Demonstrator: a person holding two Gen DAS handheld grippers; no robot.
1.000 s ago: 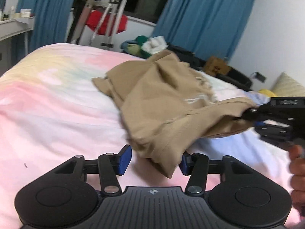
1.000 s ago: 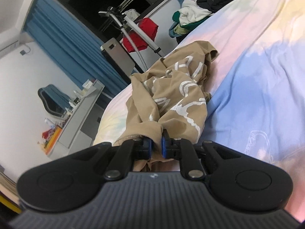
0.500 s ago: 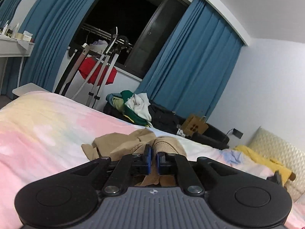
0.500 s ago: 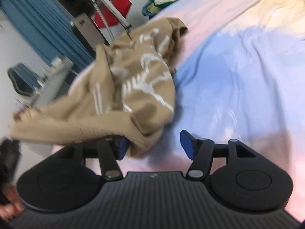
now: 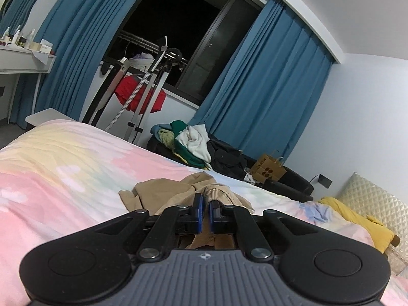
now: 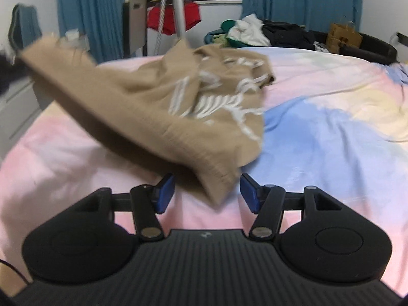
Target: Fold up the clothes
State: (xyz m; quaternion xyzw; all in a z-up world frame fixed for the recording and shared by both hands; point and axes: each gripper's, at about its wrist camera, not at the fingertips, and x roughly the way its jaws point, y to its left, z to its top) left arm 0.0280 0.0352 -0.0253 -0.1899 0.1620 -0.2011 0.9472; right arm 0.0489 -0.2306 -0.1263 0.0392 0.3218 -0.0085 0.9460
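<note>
**Op:** Blue curtains [image 5: 267,97] and a dark window stood behind the bed [image 6: 318,132] where I worked. One second earlier my right gripper [image 6: 207,191] pinched the tan sweater [image 6: 158,112] and the left was spread; now they had swapped.

**Aide:** So the left gripper [image 5: 204,207] held it?

**Op:** Yes, its fingers [image 5: 197,209] pressed on a ribbed edge, lifting one corner, the rest crumpled on the bed. Right fingers [image 6: 164,192] spread, a corner between them. I judged it a regrip, sweater unfolded.

**Aide:** Counts?

**Op:** One sweater, two grippers, one clothes heap [image 5: 193,145] beyond.
</note>
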